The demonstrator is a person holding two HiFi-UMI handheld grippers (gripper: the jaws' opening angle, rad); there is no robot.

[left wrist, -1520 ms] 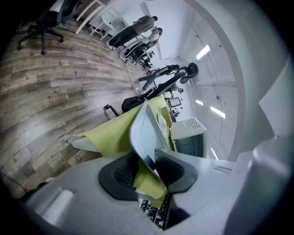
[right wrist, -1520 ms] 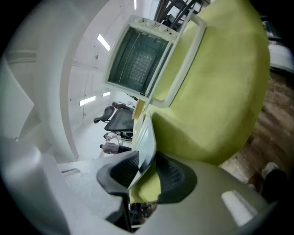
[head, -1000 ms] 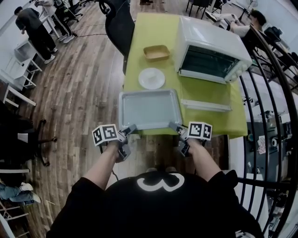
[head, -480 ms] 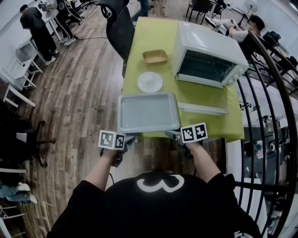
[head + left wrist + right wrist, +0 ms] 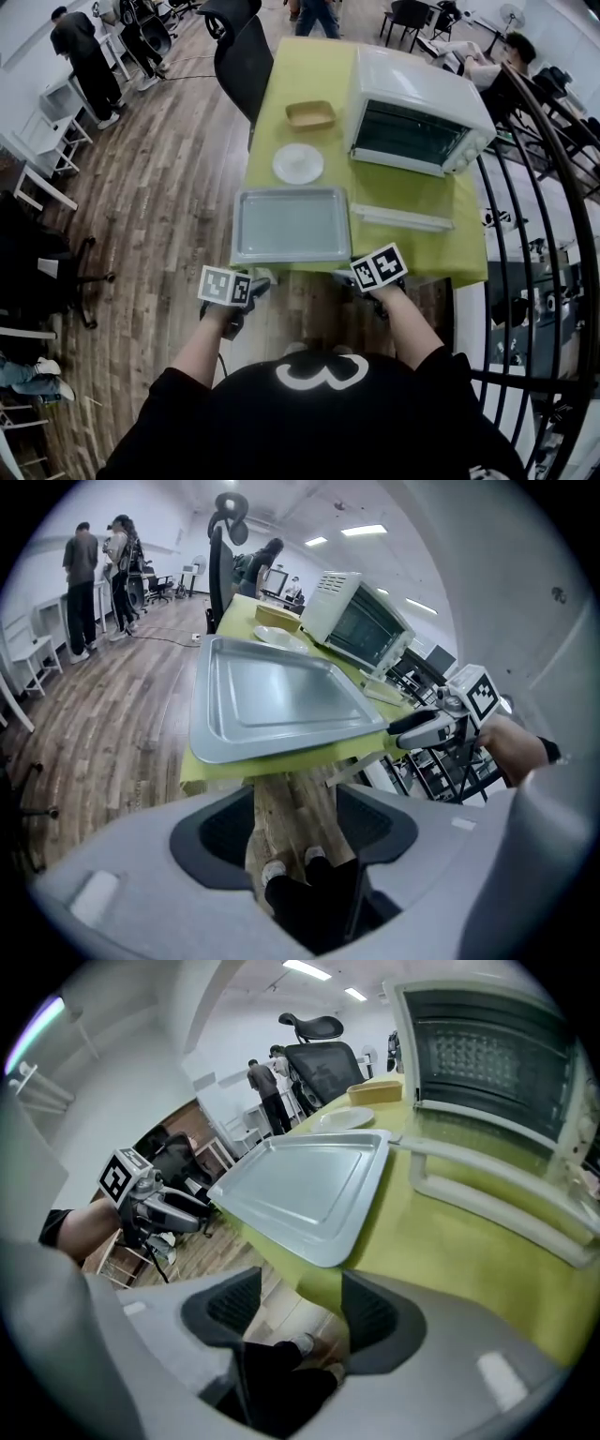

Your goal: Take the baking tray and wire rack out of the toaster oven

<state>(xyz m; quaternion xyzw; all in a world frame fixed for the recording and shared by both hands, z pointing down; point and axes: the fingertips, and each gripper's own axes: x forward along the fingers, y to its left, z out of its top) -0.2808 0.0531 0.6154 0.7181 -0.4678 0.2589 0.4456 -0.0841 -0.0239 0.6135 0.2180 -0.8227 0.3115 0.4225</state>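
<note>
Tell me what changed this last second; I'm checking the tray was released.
Jaws have just been opening: the left hand-held gripper and right hand-held gripper let go of the tray at its near corners and drew back, empty. Tray, plate and oven stayed put.

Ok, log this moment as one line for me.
baking tray: out of toaster oven, at near edge of table | left gripper: just opened, empty | right gripper: just opened, empty | oven door: down
</note>
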